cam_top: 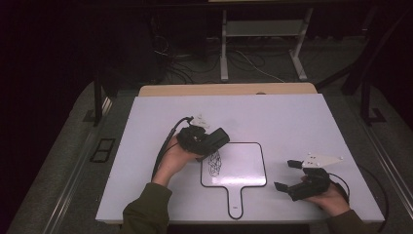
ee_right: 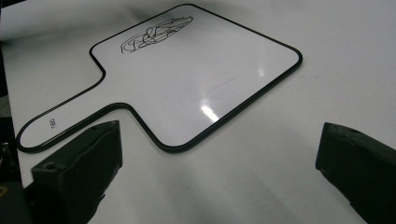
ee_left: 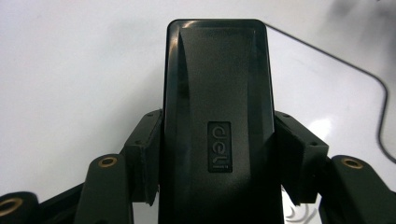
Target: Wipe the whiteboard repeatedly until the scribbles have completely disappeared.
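Eraser (cam_top: 217,139), high view: held by left gripper (cam_top: 214,141) at the whiteboard's (cam_top: 243,168) scribbled (cam_top: 214,163) corner; right gripper (cam_top: 288,174) released beside it. Left gripper view: jaws clamp eraser (ee_left: 217,121). Right gripper view: jaws apart, whiteboard (ee_right: 187,84) on table (ee_right: 336,60).

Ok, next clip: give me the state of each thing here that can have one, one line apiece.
Left gripper: shut on the black eraser, held over the board's upper left corner.
Black eraser: clamped between the jaws, lengthwise.
Right gripper: open, holding nothing, to the right of the board.
Handled whiteboard: flat on the table, a black scribble on its left side, not yet wiped.
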Demonstrator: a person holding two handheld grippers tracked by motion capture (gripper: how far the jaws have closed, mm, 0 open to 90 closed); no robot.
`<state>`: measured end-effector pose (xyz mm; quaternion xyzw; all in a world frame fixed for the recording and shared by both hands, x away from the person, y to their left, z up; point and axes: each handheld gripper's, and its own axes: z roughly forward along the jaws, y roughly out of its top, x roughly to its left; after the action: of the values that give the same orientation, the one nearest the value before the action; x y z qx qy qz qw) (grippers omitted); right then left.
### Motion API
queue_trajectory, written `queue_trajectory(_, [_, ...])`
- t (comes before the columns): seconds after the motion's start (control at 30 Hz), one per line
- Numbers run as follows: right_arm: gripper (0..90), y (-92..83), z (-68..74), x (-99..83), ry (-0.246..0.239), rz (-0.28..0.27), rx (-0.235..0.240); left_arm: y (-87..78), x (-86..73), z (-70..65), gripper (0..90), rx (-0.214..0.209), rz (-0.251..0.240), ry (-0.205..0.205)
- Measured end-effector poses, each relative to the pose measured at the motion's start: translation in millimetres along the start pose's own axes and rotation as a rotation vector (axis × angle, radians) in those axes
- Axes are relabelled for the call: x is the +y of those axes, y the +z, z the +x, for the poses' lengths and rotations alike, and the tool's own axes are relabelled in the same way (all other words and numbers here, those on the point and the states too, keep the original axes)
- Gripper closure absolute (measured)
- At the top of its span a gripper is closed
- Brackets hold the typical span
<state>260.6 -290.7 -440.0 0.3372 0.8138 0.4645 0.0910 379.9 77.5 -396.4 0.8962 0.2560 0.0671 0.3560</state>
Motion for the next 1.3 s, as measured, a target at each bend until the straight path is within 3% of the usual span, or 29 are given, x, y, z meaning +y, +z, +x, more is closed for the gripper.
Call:
queue_trajectory(0.33, [0.0,0.4,-0.4,-0.2,-0.001,-0.003,0.001,24.5,0.8,5.4,38.9,0.009,0.047,0.015])
queue_trajectory(0.57, [0.0,0.6,0.4,-0.1,-0.001,0.001,0.0,36.2,-0.6,4.0,38.9,0.021,0.088,0.013])
queue_trajectory(0.6, [0.0,0.6,0.4,0.0,-0.001,0.0,0.0,37.5,-1.1,2.7,38.9,0.022,0.093,-0.002])
queue_trajectory(1.0, [0.0,-0.1,0.1,0.1,-0.004,-0.002,-0.001,43.6,-0.5,0.1,38.8,0.043,0.127,0.045])
queue_trajectory(1.3, [0.0,-0.8,0.4,0.4,-0.001,-0.002,-0.002,45.7,1.2,-10.8,38.9,0.038,0.142,0.074])
